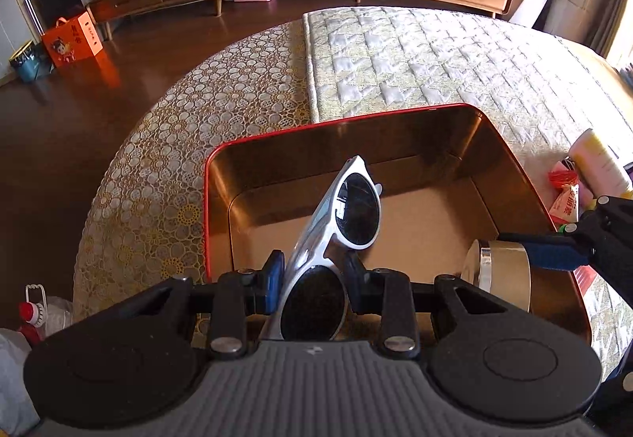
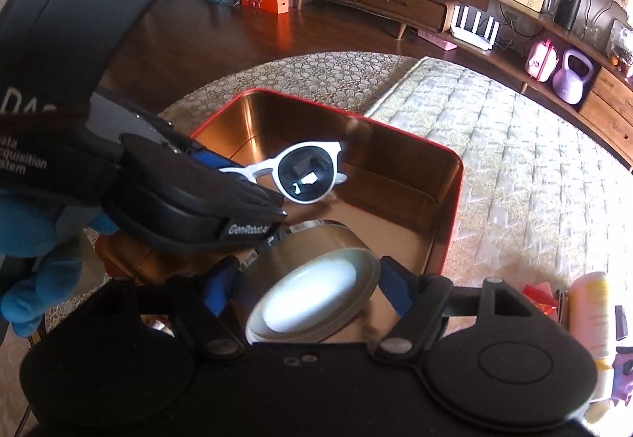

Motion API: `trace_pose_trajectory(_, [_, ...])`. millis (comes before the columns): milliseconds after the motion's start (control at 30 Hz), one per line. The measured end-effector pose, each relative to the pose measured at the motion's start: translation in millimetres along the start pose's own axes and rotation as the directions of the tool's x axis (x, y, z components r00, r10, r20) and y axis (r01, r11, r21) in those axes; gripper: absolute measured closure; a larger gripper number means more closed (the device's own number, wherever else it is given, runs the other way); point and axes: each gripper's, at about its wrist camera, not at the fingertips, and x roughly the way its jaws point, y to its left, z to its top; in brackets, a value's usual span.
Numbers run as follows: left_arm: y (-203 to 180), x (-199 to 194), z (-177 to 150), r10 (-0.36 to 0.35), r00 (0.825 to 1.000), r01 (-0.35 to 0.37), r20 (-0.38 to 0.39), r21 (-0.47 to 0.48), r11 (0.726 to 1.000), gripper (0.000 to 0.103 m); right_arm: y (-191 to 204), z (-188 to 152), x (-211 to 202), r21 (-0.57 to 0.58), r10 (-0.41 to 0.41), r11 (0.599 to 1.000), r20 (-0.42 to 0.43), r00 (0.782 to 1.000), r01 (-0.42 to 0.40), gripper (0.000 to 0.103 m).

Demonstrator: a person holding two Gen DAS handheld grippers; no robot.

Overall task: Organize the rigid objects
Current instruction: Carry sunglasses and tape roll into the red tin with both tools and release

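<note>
We are clamping white-framed dark-lens sunglasses in our left gripper above the red-rimmed, copper-lined metal tin on the bench. Our right gripper is gripping a round gold-sided tin with a pale lid just beside them, crowding that tin's near corner. A cream bottle and red packets are lying outside its right wall.

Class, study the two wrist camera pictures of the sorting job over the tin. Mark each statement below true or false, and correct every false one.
1. The left gripper is shut on the white sunglasses. True.
2. The right gripper is empty. False: it is shut on a round gold jar.
3. The red-rimmed tin already has several things lying on its floor. False: the visible floor is bare; both things are held above it.
4. The tin sits on a table with a patterned cover. True.
5. The sunglasses have black frames. False: the frames are white, with dark lenses.
</note>
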Motion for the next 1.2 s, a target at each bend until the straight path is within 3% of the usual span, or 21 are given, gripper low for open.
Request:
trace_pose_trajectory(633, [-7,-2,-6,0.001,1.000,-0.001,-0.027,-0.009,1.000,0.071,-1,-8,-18,0.043,0.006,0.999,0.019,1.000,-0.007,0.022])
trace_pose_trajectory(700, [-6,-4,-7,-0.001,1.000,0.001,-0.025,-0.015,1.000,0.068,-1,-8,-22,0.044,0.007,0.999,0.024,1.000,-0.008,0.020])
trace_pose_trajectory(767, [-5,-9,-8,-0.010,1.000,0.010,-0.013,-0.026,1.000,0.051,-3,-9,-26,0.048,0.004,0.999,0.029,1.000,-0.006,0.020])
trace_pose_trajectory(800, [-4,-12,-8,-0.018,1.000,0.017,-0.007,-0.036,0.999,0.049,-3,-8,-28,0.054,0.005,0.999,0.032,0.999,-0.007,0.020])
trace_pose_trajectory(1000, [-5,-28,-8,-0.012,1.000,0.013,0.022,-0.037,0.999,0.047,-5,-10,-44,0.074,0.011,0.997,0.059,0.998,-0.016,0.018])
trace_pose_trajectory(1200, [-11,-48,-11,-0.004,0.998,0.005,0.063,-0.020,1.000,0.039,-10,-17,-64,0.097,0.012,0.995,0.092,0.996,-0.021,0.010])
